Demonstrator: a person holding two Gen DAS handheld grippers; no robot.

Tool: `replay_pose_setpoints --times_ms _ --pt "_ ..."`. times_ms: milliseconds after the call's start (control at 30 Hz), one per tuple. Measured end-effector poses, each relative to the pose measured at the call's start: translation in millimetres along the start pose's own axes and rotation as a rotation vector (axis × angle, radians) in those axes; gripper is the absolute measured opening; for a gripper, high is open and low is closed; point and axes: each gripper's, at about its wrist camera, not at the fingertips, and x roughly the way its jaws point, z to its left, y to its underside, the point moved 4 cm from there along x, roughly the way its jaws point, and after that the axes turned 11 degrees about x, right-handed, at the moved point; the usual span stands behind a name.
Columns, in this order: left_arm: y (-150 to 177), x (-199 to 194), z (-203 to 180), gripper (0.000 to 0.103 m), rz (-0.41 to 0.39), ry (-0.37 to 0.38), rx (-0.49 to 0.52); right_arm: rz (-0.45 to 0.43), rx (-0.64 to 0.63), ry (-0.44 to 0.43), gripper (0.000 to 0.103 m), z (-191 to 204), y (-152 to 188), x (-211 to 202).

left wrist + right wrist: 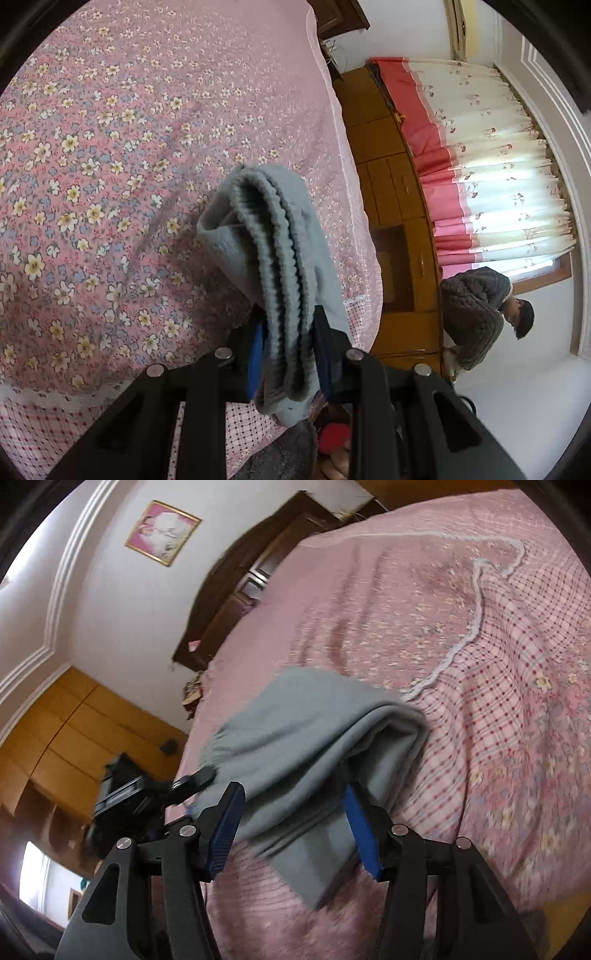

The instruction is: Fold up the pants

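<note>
Left gripper (286, 332): pointed down over the bed (110, 147), fingers clamped on the bunched waistband of the grey pants (266, 240). Right gripper (295, 823): tilted downward, fingers spread apart, folded pants (295, 738) lying between them, pads not pressing. Pants sit above the pink bedspread.
</note>
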Motion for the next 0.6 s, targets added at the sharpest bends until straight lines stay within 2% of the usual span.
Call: replay_pose_setpoints --times_ms 167,267,367,433,500,600 --pt "-3 10 9 0.025 0.015 0.013 -0.053 -0.012 0.005 0.004 0.058 7 -13 18" --pt "2 11 13 0.025 0.023 0.001 -0.052 -0.031 -0.02 0.024 0.01 13 -28 20" --pt "15 9 16 0.025 0.013 -0.002 -0.049 -0.06 -0.072 -0.039 0.009 32 -33 10" --pt "28 13 17 0.027 0.022 0.029 -0.036 -0.081 -0.095 -0.002 0.009 35 -41 5" --pt "41 24 20 0.03 0.055 0.04 -0.031 -0.073 -0.059 0.024 0.01 25 -49 5" --pt "65 39 20 0.031 0.144 0.037 -0.022 -0.065 0.071 0.112 0.014 -16 -66 9"
